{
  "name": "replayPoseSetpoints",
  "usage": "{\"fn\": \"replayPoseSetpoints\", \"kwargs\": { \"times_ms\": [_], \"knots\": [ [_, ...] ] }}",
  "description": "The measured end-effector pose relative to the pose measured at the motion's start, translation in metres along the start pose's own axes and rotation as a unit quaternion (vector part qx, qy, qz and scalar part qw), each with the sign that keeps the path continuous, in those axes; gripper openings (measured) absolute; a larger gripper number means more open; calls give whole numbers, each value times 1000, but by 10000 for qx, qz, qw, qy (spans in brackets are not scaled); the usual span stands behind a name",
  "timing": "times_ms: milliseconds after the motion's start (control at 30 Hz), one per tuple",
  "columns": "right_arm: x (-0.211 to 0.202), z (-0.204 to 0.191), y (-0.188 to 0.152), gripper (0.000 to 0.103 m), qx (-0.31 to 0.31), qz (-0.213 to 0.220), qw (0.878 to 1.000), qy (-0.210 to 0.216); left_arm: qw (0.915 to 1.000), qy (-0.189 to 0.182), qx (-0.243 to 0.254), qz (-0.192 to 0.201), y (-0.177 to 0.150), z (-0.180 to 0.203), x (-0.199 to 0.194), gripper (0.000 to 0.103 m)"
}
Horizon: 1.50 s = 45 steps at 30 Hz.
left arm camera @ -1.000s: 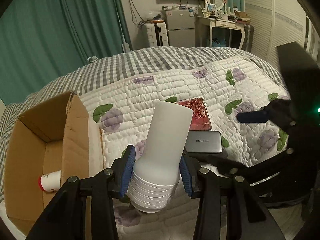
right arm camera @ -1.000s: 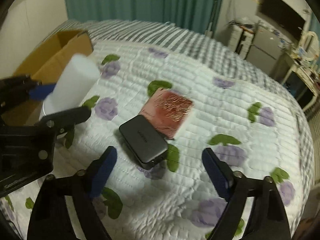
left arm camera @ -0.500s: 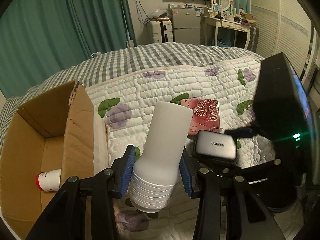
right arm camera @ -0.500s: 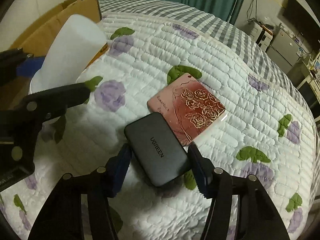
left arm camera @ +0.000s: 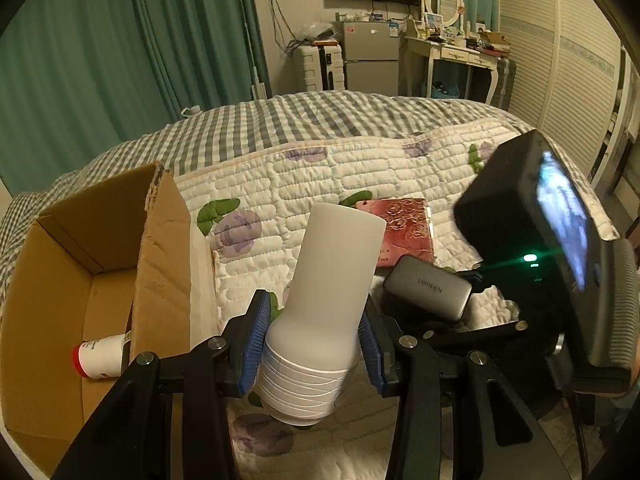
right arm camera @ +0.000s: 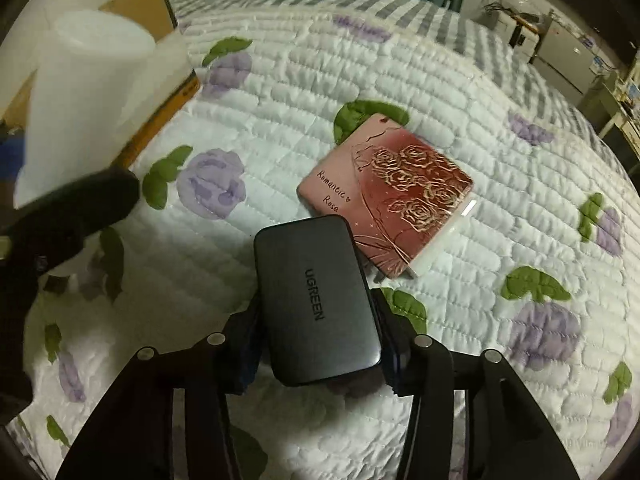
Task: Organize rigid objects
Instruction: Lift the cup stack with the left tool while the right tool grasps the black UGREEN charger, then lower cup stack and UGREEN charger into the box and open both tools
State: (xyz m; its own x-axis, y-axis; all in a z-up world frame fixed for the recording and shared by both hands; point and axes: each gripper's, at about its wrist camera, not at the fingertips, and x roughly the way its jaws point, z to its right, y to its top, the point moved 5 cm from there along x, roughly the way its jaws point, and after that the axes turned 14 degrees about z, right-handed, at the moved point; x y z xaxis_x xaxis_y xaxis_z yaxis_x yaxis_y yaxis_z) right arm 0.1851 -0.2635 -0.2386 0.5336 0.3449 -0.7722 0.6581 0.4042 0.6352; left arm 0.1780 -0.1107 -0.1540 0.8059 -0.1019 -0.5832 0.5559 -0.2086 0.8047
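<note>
My left gripper (left arm camera: 314,340) is shut on a stack of white paper cups (left arm camera: 328,280) and holds it above the quilt, beside the open cardboard box (left arm camera: 100,240). The cups also show at the left of the right wrist view (right arm camera: 88,92). My right gripper (right arm camera: 320,332) is shut on a dark grey UGREEN power bank (right arm camera: 316,304), which also shows in the left wrist view (left arm camera: 428,288). A pink and red rose-patterned box (right arm camera: 392,196) lies on the quilt just beyond the power bank.
A white bottle with a red cap (left arm camera: 100,356) lies inside the cardboard box. The floral quilt (right arm camera: 480,120) covers the bed. Green curtains (left arm camera: 120,60), a small fridge (left arm camera: 372,64) and a dressing table (left arm camera: 452,52) stand beyond the bed.
My right gripper moved down onto the power bank and shut on it. My left gripper kept holding the cups, with the view shifted slightly.
</note>
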Motion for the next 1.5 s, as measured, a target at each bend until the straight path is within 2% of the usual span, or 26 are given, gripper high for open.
{"fn": "replayPoseSetpoints", "kwargs": {
  "times_ms": [67,333,500,600,767,867,1000,1200,1500],
  "knots": [
    [-13,3,0,43,70,142,9997,-182,10000,-56,-4,59,3,3,-6,43],
    [-95,3,17,42,280,993,9918,-757,9970,-412,-158,628,40,1,-66,43],
    [-143,-13,51,42,558,1572,9827,-802,9942,-359,-323,958,65,-36,-104,43],
    [-166,-35,73,42,496,1844,9787,-748,9935,-200,-315,1079,76,-66,-120,43],
    [-187,-77,112,42,358,2119,9750,-565,9951,17,-330,933,72,-119,-124,43],
    [-185,-104,129,42,288,2223,9737,-399,9969,226,-331,682,54,-153,-109,43],
    [-164,-134,143,42,202,2179,9756,-193,9982,326,-432,258,23,-184,-82,43],
    [-115,-164,154,42,62,1919,9814,-17,9983,188,-521,-199,-9,-206,-43,43],
    [-57,-177,155,42,-36,1584,9873,-70,9983,-77,-547,-198,-19,-208,-32,53]
  ]
}}
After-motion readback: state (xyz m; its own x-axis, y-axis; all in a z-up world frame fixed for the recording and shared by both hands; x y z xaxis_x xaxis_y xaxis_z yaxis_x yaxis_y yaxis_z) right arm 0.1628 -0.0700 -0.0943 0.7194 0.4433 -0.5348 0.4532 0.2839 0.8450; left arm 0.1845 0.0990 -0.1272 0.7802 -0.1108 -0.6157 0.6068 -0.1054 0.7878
